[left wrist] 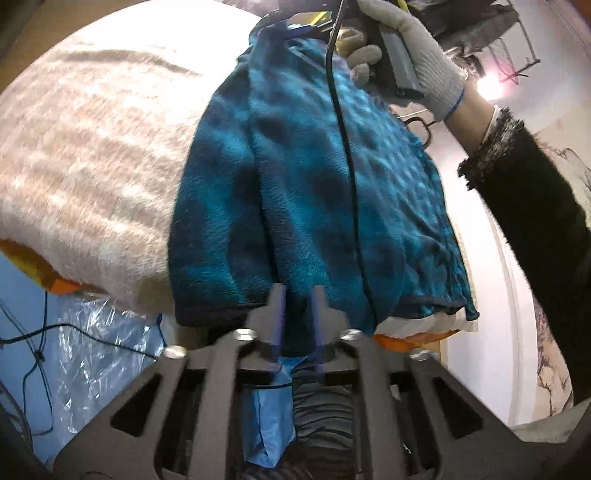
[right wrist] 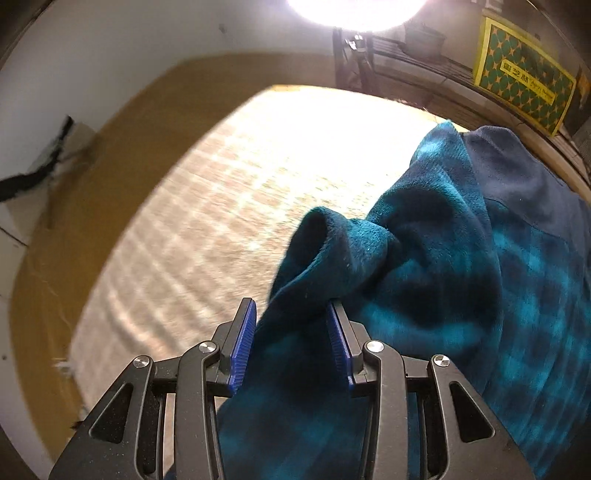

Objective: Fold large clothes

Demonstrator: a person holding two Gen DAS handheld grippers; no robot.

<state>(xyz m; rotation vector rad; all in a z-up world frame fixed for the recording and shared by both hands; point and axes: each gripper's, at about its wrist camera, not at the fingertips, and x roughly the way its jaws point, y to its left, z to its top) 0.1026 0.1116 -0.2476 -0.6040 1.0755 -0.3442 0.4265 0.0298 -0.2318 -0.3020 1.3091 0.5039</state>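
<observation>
A large teal and dark blue plaid fleece garment [left wrist: 310, 199] lies stretched over a beige fuzzy blanket [left wrist: 96, 177]. My left gripper [left wrist: 298, 295] is shut on the garment's near hem. The right gripper, held by a gloved hand [left wrist: 410, 48], is at the garment's far end in the left wrist view. In the right wrist view my right gripper [right wrist: 291, 314] has its blue pads [right wrist: 243, 339] partly apart, with a thick bunch of the fleece [right wrist: 354, 258] between them. The fleece touches the right pad; whether the left pad touches is unclear.
The beige blanket [right wrist: 236, 192] covers the work surface. A black cable [left wrist: 351, 177] hangs across the garment. Clear plastic wrap [left wrist: 99, 343] and cables lie low left. A yellow and green box [right wrist: 524, 92] sits on a shelf far right. A bright lamp [right wrist: 354, 11] glares above.
</observation>
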